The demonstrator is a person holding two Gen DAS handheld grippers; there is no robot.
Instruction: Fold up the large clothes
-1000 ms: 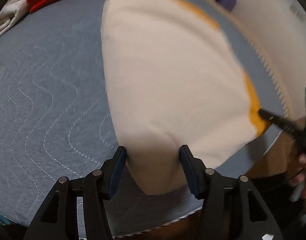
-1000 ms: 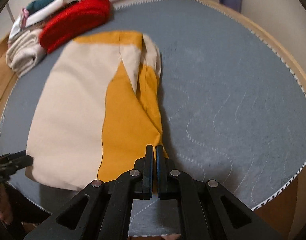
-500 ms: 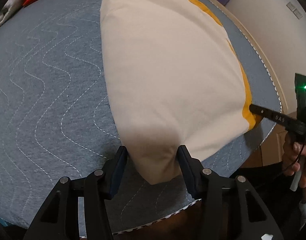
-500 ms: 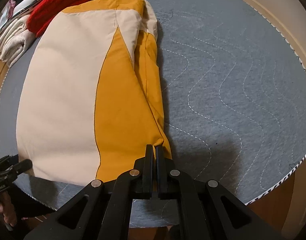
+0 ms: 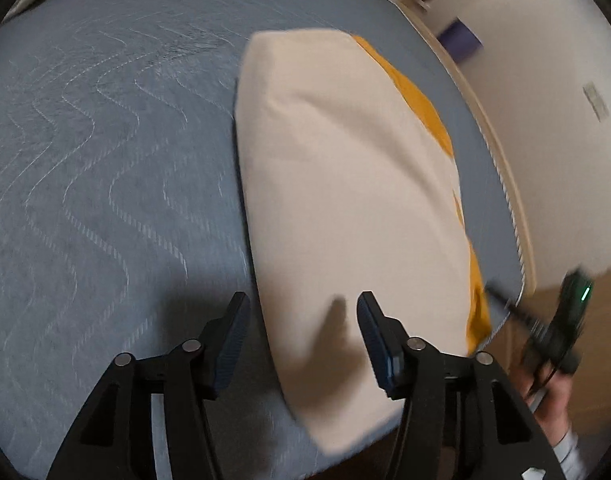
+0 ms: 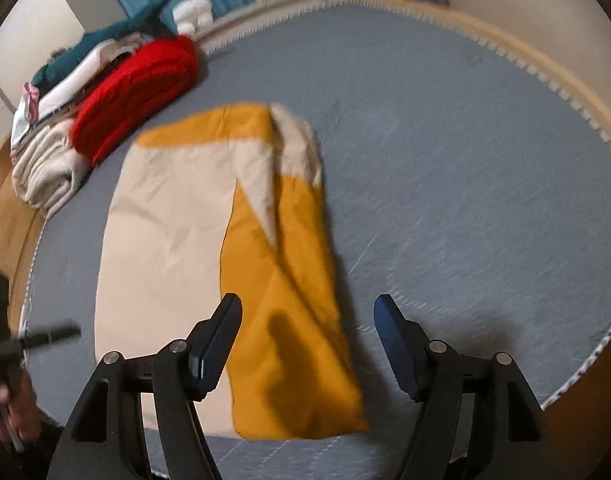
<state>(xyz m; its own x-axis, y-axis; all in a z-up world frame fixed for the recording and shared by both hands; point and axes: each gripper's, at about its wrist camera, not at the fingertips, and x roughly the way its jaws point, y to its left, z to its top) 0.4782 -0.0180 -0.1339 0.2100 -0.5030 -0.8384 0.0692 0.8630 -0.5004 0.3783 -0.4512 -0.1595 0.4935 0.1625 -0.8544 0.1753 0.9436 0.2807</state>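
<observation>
A folded cream and mustard-yellow garment (image 5: pixel 345 208) lies flat on the grey quilted mat (image 5: pixel 105 160). In the right wrist view the garment (image 6: pixel 225 248) shows its cream half on the left and yellow half on the right. My left gripper (image 5: pixel 303 316) is open and empty, above the garment's near cream corner. My right gripper (image 6: pixel 307 320) is open and empty, above the near yellow end. Each gripper appears blurred at the edge of the other's view.
A red knit (image 6: pixel 137 92) and a stack of folded clothes (image 6: pixel 45 168) sit at the mat's far left. The mat's stitched edge (image 6: pixel 585 364) and the wooden table rim (image 6: pixel 545 64) run round the right. A wall (image 5: pixel 545 80) stands beyond.
My right gripper opened and let go of the yellow end. My left gripper opened wider. Both pulled back and up from the garment, which now lies flat.
</observation>
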